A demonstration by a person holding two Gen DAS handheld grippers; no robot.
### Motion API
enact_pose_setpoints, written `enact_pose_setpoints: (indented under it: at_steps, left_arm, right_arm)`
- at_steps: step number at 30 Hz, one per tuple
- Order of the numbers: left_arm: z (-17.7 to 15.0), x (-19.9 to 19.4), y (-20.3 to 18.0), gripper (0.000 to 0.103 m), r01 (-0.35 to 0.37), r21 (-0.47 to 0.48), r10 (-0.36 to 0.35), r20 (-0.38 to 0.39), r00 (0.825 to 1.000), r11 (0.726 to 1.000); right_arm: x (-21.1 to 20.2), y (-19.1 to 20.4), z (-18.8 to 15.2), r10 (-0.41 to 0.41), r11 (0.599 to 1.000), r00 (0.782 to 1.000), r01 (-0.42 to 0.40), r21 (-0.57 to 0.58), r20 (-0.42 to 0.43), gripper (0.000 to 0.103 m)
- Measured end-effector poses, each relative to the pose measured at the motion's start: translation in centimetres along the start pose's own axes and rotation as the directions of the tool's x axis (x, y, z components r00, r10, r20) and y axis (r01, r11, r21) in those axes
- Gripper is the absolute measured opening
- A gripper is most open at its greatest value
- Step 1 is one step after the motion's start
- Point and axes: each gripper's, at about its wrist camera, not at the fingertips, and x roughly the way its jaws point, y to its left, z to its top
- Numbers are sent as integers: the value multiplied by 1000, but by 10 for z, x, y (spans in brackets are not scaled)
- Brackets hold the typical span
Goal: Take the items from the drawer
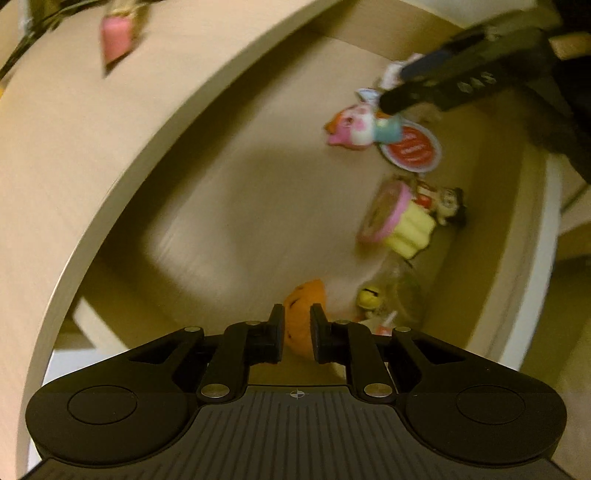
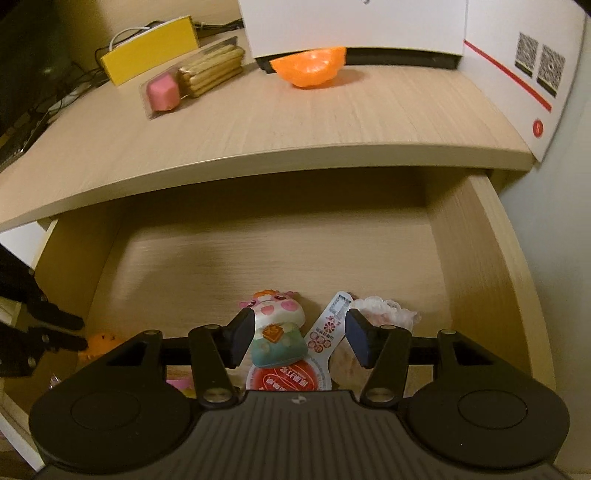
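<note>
The open wooden drawer (image 2: 476,277) holds several small items. My right gripper (image 2: 301,338) stands open, its fingers on either side of a pink-and-white plush cow (image 2: 277,325) without touching it. A red-lidded cup (image 2: 286,378), a printed packet (image 2: 330,328) and a white lace piece (image 2: 384,312) lie close by. At the drawer's left end my left gripper (image 1: 298,325) points steeply down, its jaws almost together, over an orange toy (image 1: 301,295) on the floor. A pink-and-yellow toy (image 1: 395,218), a small doll (image 1: 448,205) and a yellow figure (image 1: 369,295) lie between the two grippers.
The tabletop (image 2: 332,122) overhangs the back of the drawer. On it stand an orange bowl (image 2: 310,68), a biscuit pack with a pink block (image 2: 192,77), a yellow box (image 2: 147,50) and a white carton (image 2: 354,26). The back half of the drawer floor (image 2: 258,258) is bare.
</note>
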Motion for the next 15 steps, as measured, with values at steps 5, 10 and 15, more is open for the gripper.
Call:
enact_pose_setpoints:
  at_steps: [5, 10, 15]
  left_arm:
    - [2, -4, -6, 16, -2, 25, 2, -3, 1000, 1000]
    - [2, -1, -9, 16, -42, 5, 42, -18, 999, 999]
    - [3, 1, -2, 17, -92, -36, 91, -25, 996, 995]
  right_arm:
    - [4, -10, 13, 24, 999, 1000, -23, 44, -20, 54]
    - [13, -13, 19, 48, 996, 998, -45, 79, -38, 54]
    - [15, -16, 19, 58, 994, 997, -53, 95, -46, 54]
